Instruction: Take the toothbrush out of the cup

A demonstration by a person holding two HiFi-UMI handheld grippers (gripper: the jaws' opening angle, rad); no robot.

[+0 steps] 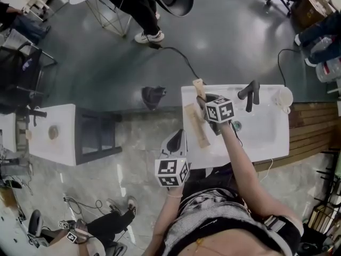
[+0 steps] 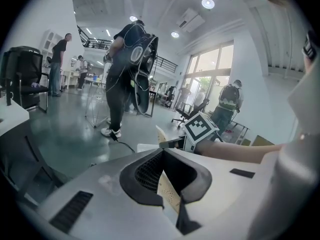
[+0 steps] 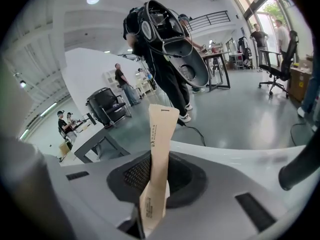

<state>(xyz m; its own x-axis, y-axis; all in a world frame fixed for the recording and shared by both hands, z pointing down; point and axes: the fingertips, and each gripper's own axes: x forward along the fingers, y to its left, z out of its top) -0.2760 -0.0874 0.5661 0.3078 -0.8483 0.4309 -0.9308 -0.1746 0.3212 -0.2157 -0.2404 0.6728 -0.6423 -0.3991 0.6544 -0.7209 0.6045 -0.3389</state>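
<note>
right gripper [image 3: 152, 186] clamps wrapped toothbrush [image 3: 161, 134] (upright between jaws) | left gripper [image 2: 165, 174] pinches paper slip [image 2: 168, 194]

Two tongs [image 2: 170, 200] [image 3: 151, 211], two gripped paper packets [image 2: 165, 186] [image 3: 161, 144], one cup [image 1: 283, 97]

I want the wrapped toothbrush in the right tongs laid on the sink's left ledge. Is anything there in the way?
Yes. A long tan strip lies along that ledge, close beside the right tongs, which are shut on the wrapped toothbrush. It takes up much of the ledge's width.
</note>
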